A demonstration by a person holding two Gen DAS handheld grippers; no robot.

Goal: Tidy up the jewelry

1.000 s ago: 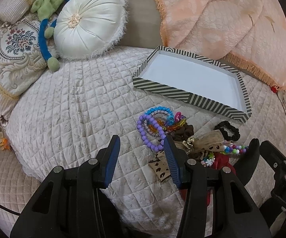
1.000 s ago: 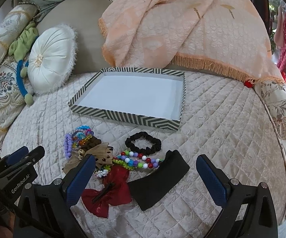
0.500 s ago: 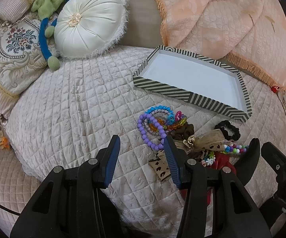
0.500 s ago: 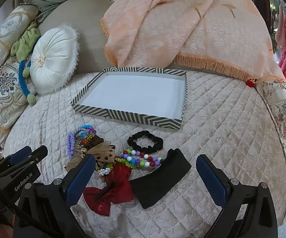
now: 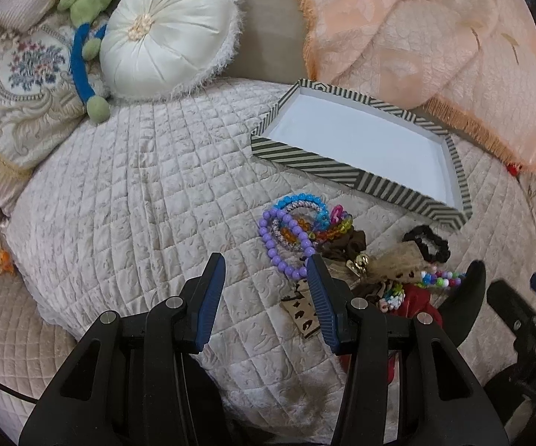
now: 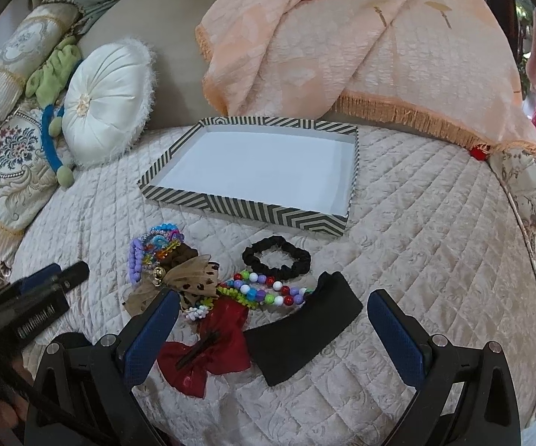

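A heap of jewelry and hair things lies on the quilted bed: purple bead bracelet (image 5: 281, 245), coloured bead necklace (image 6: 268, 291), black scrunchie (image 6: 276, 257), red bow (image 6: 208, 353), brown leopard bow (image 6: 188, 278), black band (image 6: 301, 334). Behind it stands a striped tray (image 6: 238, 210) with a bare white floor, seen also as the striped tray (image 5: 305, 161) in the left view. My left gripper (image 5: 266, 271) hangs open just left of the heap, nothing between its fingers. My right gripper (image 6: 273, 306) is open wide over the red bow and black band, apart from them.
A round white cushion (image 5: 167, 29), a green and blue plush toy (image 5: 85, 37) and embroidered pillows (image 5: 15, 85) sit at the back left. A peach fringed blanket (image 6: 360, 44) is piled behind the tray. The quilt drops off at the near edge (image 5: 82, 334).
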